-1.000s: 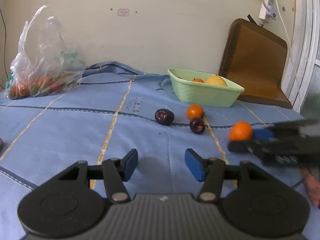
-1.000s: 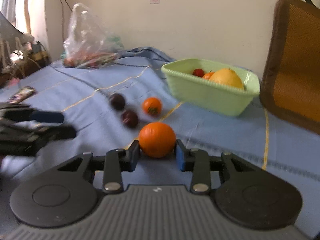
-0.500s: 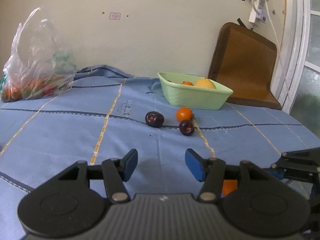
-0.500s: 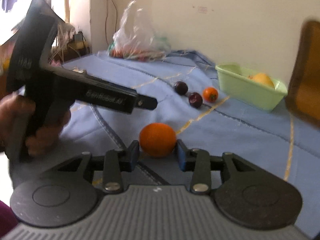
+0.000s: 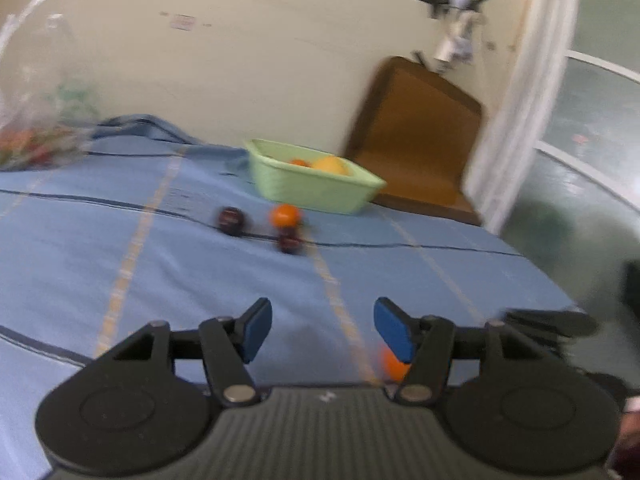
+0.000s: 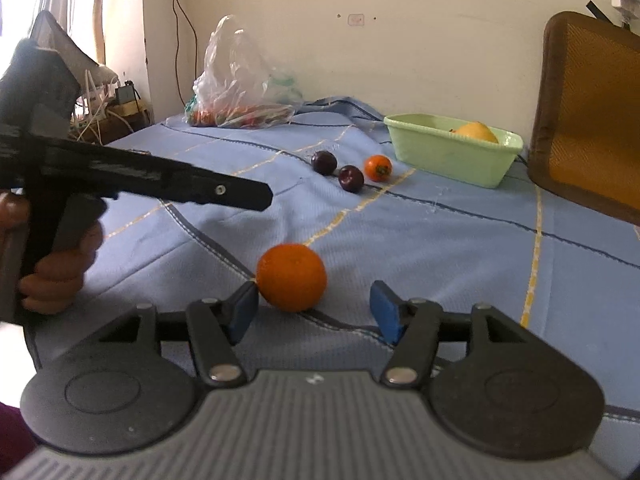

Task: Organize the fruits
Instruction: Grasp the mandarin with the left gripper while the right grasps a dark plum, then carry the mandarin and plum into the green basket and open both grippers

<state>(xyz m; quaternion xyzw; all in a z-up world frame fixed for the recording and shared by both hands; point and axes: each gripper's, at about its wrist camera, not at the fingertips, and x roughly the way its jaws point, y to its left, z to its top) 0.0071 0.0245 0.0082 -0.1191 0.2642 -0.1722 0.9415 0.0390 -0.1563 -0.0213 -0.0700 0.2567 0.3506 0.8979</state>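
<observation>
Right hand-held gripper (image 6: 313, 309): jaws spread wide. The orange (image 6: 291, 277) lies on the blue bedspread (image 6: 460, 248) between them, touching the left blue pad (image 6: 242, 310) and clear of the right pad. It is not gripped; its weight appears to rest on the cloth, so the fruit is judged released rather than carried. It sits at the near end of the bed, well apart from the green basket (image 6: 448, 152).

Left hand-held gripper (image 5: 322, 330): jaws parted, nothing between them. It hovers above the bedspread with its fingers pointed toward the basket. In its own view a sliver of the orange shows just behind the right pad; that view is blurred by motion, so the exact gap there cannot be stated. From the right wrist view the left unit is seen side-on, held in a hand (image 6: 56, 268) at the left of the frame, raised above the cloth and idle.

Remaining fruit: two dark plums (image 6: 338, 170) and a small orange tomato-like fruit (image 6: 377, 167) lie grouped on the bedspread just in front of the basket. The basket, near the wall, already holds a yellow fruit (image 6: 476, 133) and, per the left view, something small and orange-red. A plastic bag of produce (image 6: 240, 96) stands at the far corner.

Assessment: sorting is partly done; four loose items remain outside the basket. A round fruit set free on soft, creased fabric may roll.
</observation>
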